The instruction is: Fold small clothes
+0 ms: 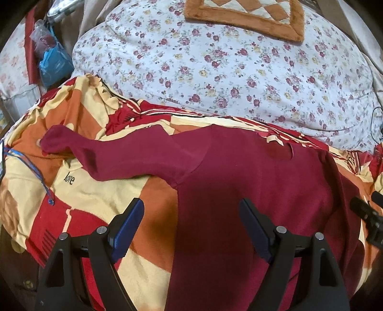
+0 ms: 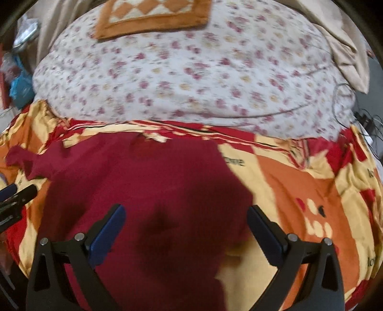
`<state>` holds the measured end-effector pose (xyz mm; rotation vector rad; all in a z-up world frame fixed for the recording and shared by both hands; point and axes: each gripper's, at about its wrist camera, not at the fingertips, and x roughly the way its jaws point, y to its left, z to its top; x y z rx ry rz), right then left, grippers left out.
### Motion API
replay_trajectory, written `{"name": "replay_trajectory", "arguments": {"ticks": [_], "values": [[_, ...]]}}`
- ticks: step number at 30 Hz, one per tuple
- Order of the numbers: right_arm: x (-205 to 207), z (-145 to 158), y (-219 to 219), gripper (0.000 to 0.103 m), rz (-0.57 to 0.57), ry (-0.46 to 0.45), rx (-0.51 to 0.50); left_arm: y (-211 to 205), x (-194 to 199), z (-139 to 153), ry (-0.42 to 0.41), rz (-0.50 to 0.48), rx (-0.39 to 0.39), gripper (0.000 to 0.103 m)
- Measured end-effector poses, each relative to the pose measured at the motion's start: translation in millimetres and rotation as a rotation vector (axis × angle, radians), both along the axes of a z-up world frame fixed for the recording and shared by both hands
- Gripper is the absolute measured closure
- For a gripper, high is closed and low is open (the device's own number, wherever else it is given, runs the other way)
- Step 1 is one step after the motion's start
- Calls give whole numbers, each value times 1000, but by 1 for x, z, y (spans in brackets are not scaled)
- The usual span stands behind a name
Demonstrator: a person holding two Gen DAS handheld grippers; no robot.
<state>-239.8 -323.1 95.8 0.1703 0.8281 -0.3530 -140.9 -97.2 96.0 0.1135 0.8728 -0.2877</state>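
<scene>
A dark red long-sleeved garment [image 1: 251, 172] lies flat on a red, orange and cream patterned blanket [image 1: 100, 191]. One sleeve [image 1: 100, 153] stretches out to the left. My left gripper [image 1: 192, 205] hovers open above the garment's left side edge, nothing between its blue pads. In the right wrist view the same garment [image 2: 143, 172] fills the middle, its right side folded over so the edge runs down the centre. My right gripper [image 2: 186, 213] is open above that folded edge, holding nothing. The right gripper's tip [image 1: 366, 210] shows at the left view's right edge.
Behind the blanket a white floral quilt [image 1: 227, 67] bulges up, with an orange and cream mat [image 1: 244, 16] on top. Bags and clutter [image 1: 50, 57] sit at the far left. A blue cord [image 1: 28, 167] crosses the blanket's left side. Thin cables [image 2: 359, 119] trail at the right.
</scene>
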Motion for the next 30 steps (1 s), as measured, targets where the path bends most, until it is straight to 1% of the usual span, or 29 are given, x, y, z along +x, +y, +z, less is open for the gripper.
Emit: {"name": "replay_trajectory", "arguments": {"ticks": [5, 10, 14, 18, 24, 30], "values": [[7, -7, 18, 1, 45, 13, 48, 1, 1, -3, -11, 2, 3, 28], [4, -11, 22, 1, 58, 16, 77, -1, 1, -9, -6, -8, 17, 28], [5, -1, 21, 1, 61, 3, 71, -4, 3, -9, -19, -8, 22, 28], [2, 11, 18, 1, 64, -29, 96, -8, 4, -4, -40, -12, 17, 28], [5, 16, 21, 1, 69, -40, 88, -11, 3, -2, -59, -21, 22, 28], [21, 17, 30, 1, 100, -36, 64, -3, 14, -4, -42, 19, 29, 28]]}}
